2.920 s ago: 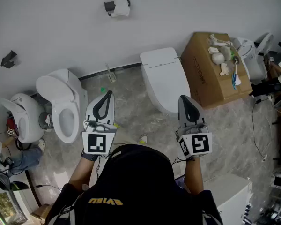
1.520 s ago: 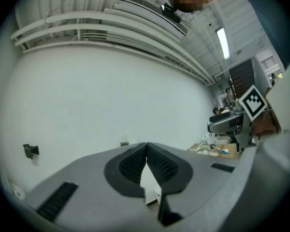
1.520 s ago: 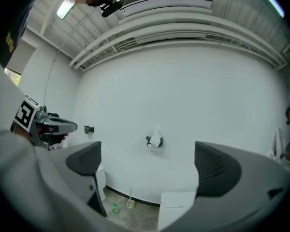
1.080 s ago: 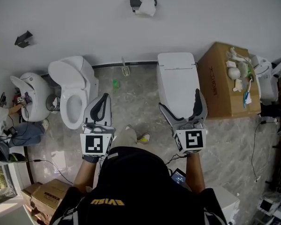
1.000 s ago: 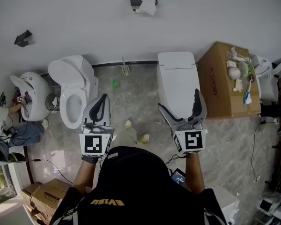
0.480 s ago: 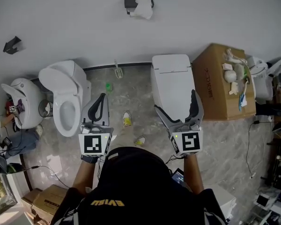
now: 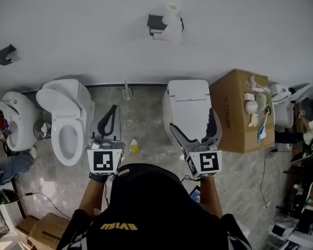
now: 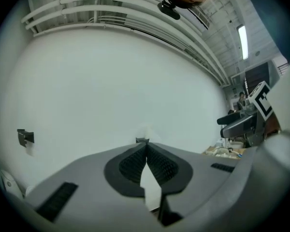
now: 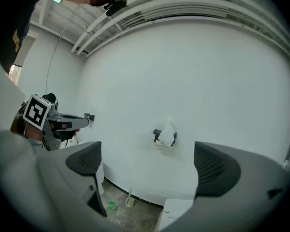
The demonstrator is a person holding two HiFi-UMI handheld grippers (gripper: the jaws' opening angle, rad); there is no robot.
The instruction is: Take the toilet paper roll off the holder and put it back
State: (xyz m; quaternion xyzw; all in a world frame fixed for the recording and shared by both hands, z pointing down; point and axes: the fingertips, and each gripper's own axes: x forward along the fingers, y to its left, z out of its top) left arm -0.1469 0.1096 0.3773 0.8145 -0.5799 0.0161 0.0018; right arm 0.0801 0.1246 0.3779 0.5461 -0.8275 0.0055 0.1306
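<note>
A white toilet paper roll (image 7: 171, 24) hangs on a dark holder (image 7: 156, 23) fixed to the white wall; in the right gripper view the roll (image 9: 167, 133) shows straight ahead, between the jaws and well off. My right gripper (image 7: 193, 128) is open, held over a closed white toilet. My left gripper (image 7: 111, 119) is shut with nothing in it, held low over the floor. In the left gripper view only the top of the holder (image 8: 142, 140) peeks over the closed jaws (image 8: 146, 161).
A closed white toilet (image 7: 187, 104) stands below the holder, a cardboard box (image 7: 240, 111) with small items at its right. An open-lid toilet (image 7: 64, 119) and another (image 7: 13, 120) stand left. A small dark wall bracket (image 7: 5, 54) is far left. Marble floor (image 7: 141, 113) lies between.
I have stepped closer to the wall and shifted right; the roll and holder now sit lower and nearer in the head view. The right gripper has opened; the left stays shut.
</note>
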